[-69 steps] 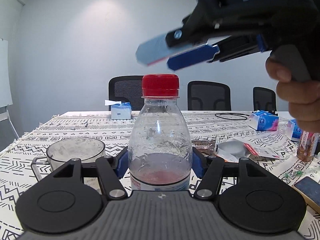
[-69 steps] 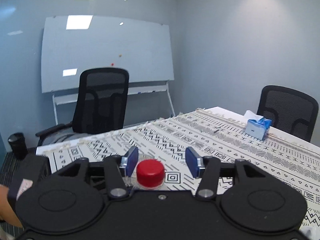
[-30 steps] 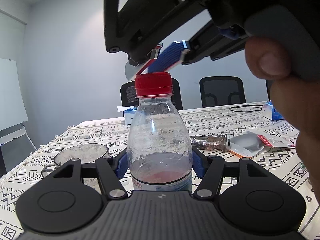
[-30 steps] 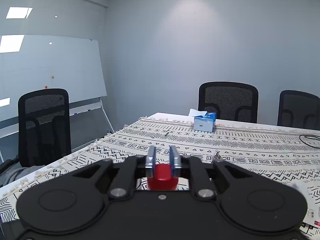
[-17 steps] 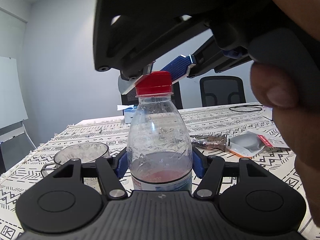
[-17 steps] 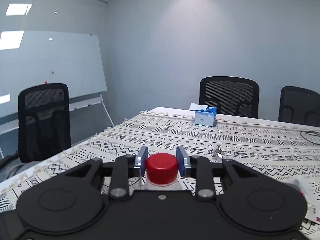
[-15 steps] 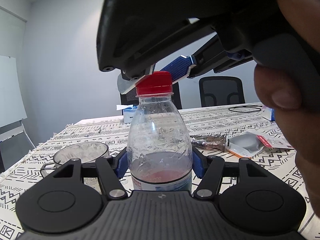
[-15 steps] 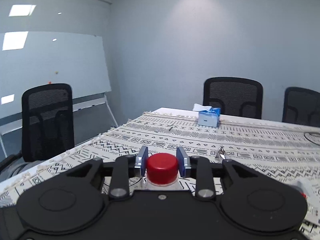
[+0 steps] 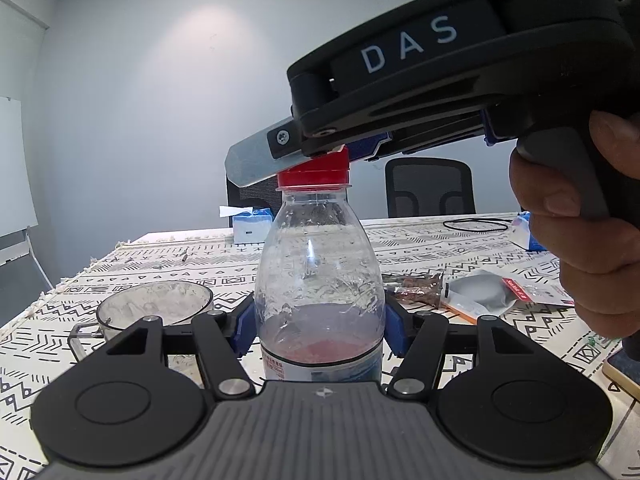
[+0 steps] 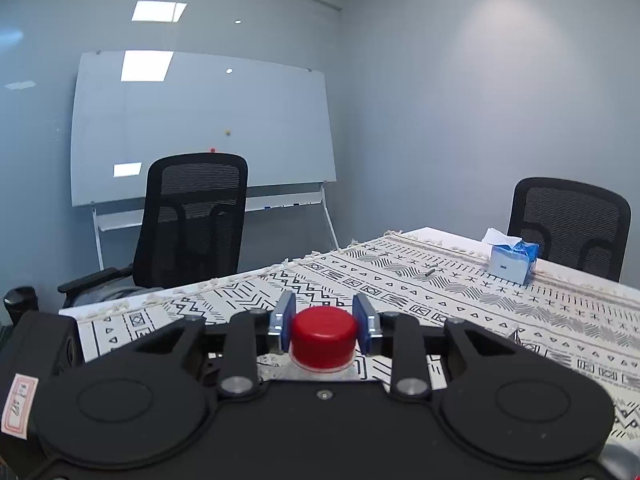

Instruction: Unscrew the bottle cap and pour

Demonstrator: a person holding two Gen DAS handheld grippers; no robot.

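A clear plastic bottle (image 9: 318,280) with a little reddish liquid at the bottom stands upright on the patterned tablecloth. My left gripper (image 9: 320,326) is shut on the bottle's lower body. The red cap (image 9: 314,174) sits on the bottle's neck. My right gripper (image 10: 323,330) reaches over from the right and its blue pads press both sides of the red cap (image 10: 323,336). A clear glass measuring cup (image 9: 154,308) with a handle stands on the table left of the bottle.
A snack packet (image 9: 412,286) and a white pouch (image 9: 486,294) lie right of the bottle. A tissue box (image 9: 250,224) sits at the far edge, with a black cable (image 9: 478,224) and office chairs (image 10: 192,220) around the table. A whiteboard (image 10: 200,124) stands behind.
My right gripper came down over the cap, closed on it, then swung round the bottle's axis, its view turning from the far chairs to the whiteboard. The left gripper kept hold of the bottle.
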